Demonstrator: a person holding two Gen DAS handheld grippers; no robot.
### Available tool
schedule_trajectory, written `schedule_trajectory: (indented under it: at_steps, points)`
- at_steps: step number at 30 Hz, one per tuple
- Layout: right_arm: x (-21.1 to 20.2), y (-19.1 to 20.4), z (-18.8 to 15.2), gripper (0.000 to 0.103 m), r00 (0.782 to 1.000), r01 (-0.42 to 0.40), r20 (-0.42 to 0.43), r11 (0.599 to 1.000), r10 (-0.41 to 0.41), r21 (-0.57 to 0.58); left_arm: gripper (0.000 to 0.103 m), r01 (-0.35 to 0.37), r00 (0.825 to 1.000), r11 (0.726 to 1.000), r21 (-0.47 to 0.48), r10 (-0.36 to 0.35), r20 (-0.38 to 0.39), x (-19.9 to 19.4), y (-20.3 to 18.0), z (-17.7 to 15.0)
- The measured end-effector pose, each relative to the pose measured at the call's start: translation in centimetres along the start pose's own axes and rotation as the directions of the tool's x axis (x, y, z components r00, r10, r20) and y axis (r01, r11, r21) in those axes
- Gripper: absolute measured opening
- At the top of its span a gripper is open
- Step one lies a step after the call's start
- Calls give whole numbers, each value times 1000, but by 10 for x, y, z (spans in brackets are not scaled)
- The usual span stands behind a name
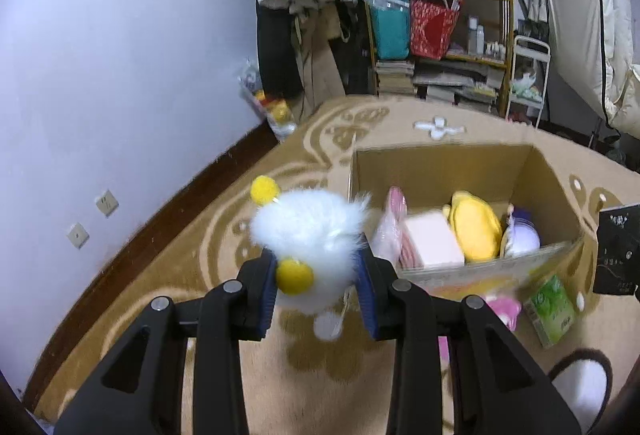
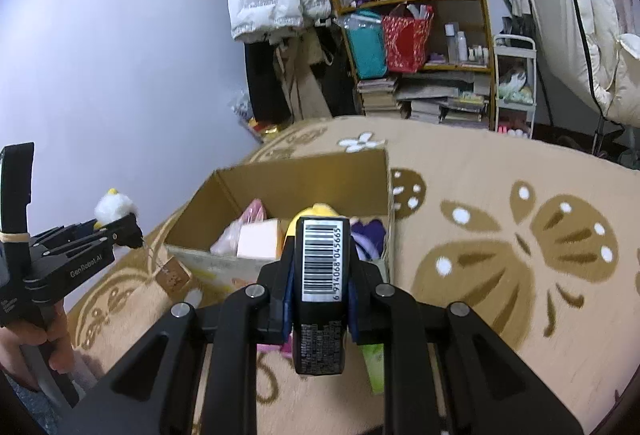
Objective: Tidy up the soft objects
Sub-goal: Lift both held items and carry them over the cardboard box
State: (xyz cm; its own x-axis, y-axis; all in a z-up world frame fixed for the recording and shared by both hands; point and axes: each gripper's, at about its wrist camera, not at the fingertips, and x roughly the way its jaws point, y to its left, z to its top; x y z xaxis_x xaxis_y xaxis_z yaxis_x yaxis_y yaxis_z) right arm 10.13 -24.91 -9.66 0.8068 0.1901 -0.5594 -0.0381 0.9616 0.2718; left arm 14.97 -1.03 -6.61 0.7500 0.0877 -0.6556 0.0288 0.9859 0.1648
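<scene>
My left gripper (image 1: 318, 277) is shut on a fluffy white plush toy (image 1: 310, 231) with yellow pompoms, held above the rug just left of an open cardboard box (image 1: 444, 165). The box holds a pink block (image 1: 434, 239), a yellow plush (image 1: 476, 231), a purple-white toy (image 1: 520, 239) and a pink bagged item (image 1: 390, 225). My right gripper (image 2: 320, 275) is shut on a black packet with a barcode (image 2: 321, 287), held near the front of the box (image 2: 304, 175). The left gripper (image 2: 104, 235) with the white plush (image 2: 114, 205) also shows in the right wrist view; a tag dangles from it.
A green packet (image 1: 554, 309) and a pink item (image 1: 504, 309) lie on the patterned rug (image 2: 500, 235) in front of the box. A slipper (image 1: 582, 391) is at lower right. Cluttered shelves (image 1: 440, 35), hanging coats and a purple wall stand behind.
</scene>
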Motion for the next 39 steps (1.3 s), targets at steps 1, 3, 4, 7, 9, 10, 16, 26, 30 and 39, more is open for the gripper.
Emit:
schedule_trajectory:
  at_steps: [1, 3, 4, 7, 9, 10, 16, 26, 30, 39]
  points:
    - [0, 0, 2, 21, 1000, -1, 6, 1000, 1, 0, 33, -2, 1000, 1000, 3, 2, 17, -2, -1, 5]
    - [1, -1, 7, 21, 1000, 4, 21, 1000, -4, -6, 33, -5, 999, 1000, 7, 4, 51, -4, -2, 15]
    - [1, -1, 8, 21, 1000, 6, 26, 1000, -5, -10, 33, -7, 998, 1000, 6, 6, 62, -4, -2, 18]
    - [5, -2, 15, 21, 999, 10, 38, 1000, -9, -21, 33, -12, 995, 1000, 4, 11, 100, -7, -2, 33]
    - [6, -2, 19, 21, 999, 16, 46, 999, -15, -34, 33, -18, 992, 1000, 11, 16, 125, -7, -4, 42]
    - [8, -3, 21, 21, 999, 17, 47, 999, -15, -38, 33, -20, 991, 1000, 15, 18, 136, -7, -4, 46]
    - [16, -2, 35, 21, 999, 31, 47, 997, -27, -75, 33, 27, 991, 999, -19, -24, 131, 2, -4, 63]
    - [33, 6, 56, 21, 996, 54, 72, 991, -46, -124, 33, 50, 978, 998, -38, -41, 206, -1, -6, 85]
    - [43, 11, 54, 21, 996, 60, 75, 987, -50, -149, 33, 68, 977, 997, -28, -61, 204, 2, -8, 85]
    - [62, 9, 48, 21, 998, 51, 52, 984, -43, -168, 33, 124, 980, 992, -17, -120, 159, 29, -26, 72]
